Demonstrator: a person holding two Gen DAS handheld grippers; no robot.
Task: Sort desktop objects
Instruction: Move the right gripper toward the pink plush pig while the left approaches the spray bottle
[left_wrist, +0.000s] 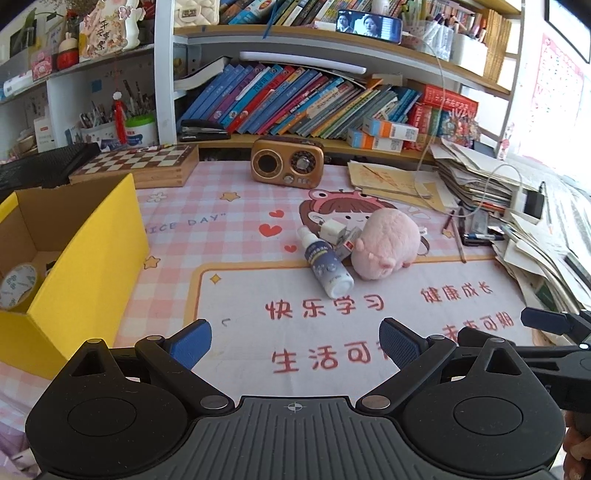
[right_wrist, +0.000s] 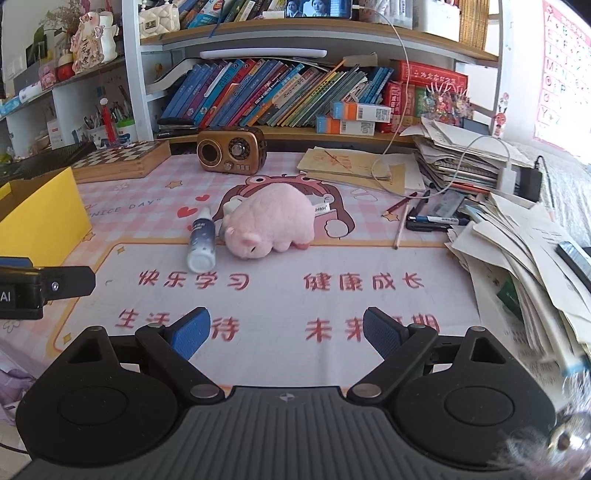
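Note:
A pink plush pig (left_wrist: 386, 243) (right_wrist: 271, 221) lies mid-desk on the printed mat. A white spray bottle (left_wrist: 327, 264) (right_wrist: 202, 240) lies on its side at the pig's left. A white charger plug (left_wrist: 334, 229) and a small box (left_wrist: 349, 243) lie behind them, mostly hidden in the right wrist view. A yellow cardboard box (left_wrist: 85, 266) (right_wrist: 44, 206) stands at the left with a round clock (left_wrist: 16, 286) inside. My left gripper (left_wrist: 295, 341) is open and empty, well short of the bottle. My right gripper (right_wrist: 286, 332) is open and empty, short of the pig.
A brown retro radio (left_wrist: 288, 162) (right_wrist: 232, 149) and a chessboard box (left_wrist: 140, 164) stand at the back. Paper stacks (right_wrist: 517, 251) crowd the right side, with pens and pencils (right_wrist: 424, 218) beside them. Bookshelves line the rear. A white cable (right_wrist: 391, 147) hangs onto the desk.

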